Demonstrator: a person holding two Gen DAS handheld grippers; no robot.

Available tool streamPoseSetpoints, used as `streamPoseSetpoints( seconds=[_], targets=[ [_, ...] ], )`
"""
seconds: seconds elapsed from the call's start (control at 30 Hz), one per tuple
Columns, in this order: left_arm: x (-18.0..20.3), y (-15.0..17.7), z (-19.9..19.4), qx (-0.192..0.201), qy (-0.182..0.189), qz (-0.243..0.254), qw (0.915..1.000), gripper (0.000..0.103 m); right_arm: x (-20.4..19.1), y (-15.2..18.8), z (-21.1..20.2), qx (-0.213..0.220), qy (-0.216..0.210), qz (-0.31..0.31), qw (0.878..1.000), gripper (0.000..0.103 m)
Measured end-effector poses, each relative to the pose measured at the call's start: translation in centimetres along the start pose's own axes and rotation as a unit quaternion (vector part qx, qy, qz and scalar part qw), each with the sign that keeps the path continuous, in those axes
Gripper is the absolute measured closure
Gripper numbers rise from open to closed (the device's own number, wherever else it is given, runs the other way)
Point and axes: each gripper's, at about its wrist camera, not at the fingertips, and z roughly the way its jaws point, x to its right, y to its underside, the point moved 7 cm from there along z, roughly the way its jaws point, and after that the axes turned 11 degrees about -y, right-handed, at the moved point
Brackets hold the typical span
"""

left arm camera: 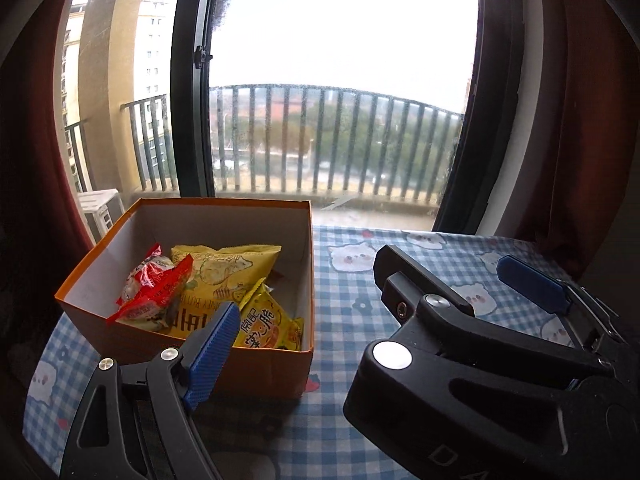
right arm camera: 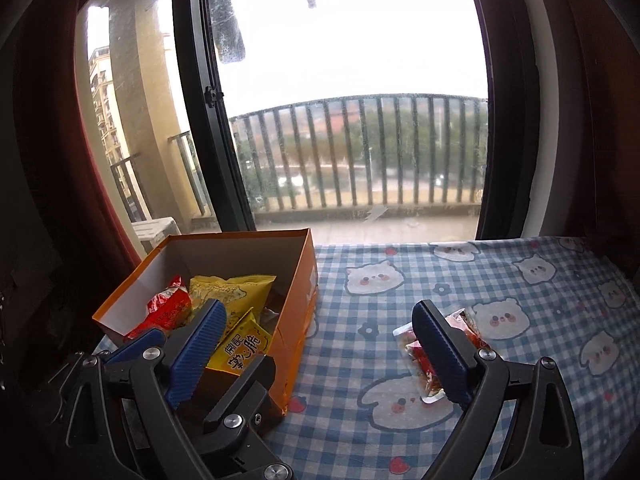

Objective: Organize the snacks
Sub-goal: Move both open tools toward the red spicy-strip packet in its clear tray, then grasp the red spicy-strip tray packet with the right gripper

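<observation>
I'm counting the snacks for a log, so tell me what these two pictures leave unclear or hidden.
- Orange box floor: in both views, the snack packets overlap, so a full count is not possible.
- Small packet on the checked cloth: right wrist view, partly behind that claw's own right finger; its print is too small to read.
- The same packet: absent from the left wrist view, where the right claw covers part of the cloth.

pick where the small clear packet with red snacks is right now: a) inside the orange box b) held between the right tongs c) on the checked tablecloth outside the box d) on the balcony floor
c: the right wrist view shows the small clear packet lying flat on the checked tablecloth, right of the orange box, behind one finger of the open right tongs and not gripped.
</observation>
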Motion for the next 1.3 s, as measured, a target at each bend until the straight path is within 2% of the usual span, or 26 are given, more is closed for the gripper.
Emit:
streamPoseSetpoints(
  seconds=[0.47,0.73,1.0,1.1,1.3],
  targets=[
    [6.9,2.1,1.1,0.000,0.031,0.028,0.9991,0.016,6.9,2.2,-2.6,-0.002,0.037,0.015,0.999,0.006],
    [10.9,4.1,2.7,-0.002,0.040,0.055,0.9977,0.016,10.6,4.5,-2.4,-0.014,0.050,0.023,0.998,0.006],
    [14.3,6.1,4.2,-0.023,0.062,0.078,0.9948,0.016,14.4,6.6,-2.1,-0.023,0.053,0.039,0.998,0.006],
    [15.2,6.8,4.8,-0.031,0.062,0.089,0.9936,0.017,15.6,7.2,-2.1,-0.017,0.040,0.031,0.999,0.007],
    [17.1,7.5,7.1,-0.066,0.067,0.104,0.9901,0.017,18.7,8.2,-0.9,-0.047,0.038,0.028,0.998,0.007]
  ],
)
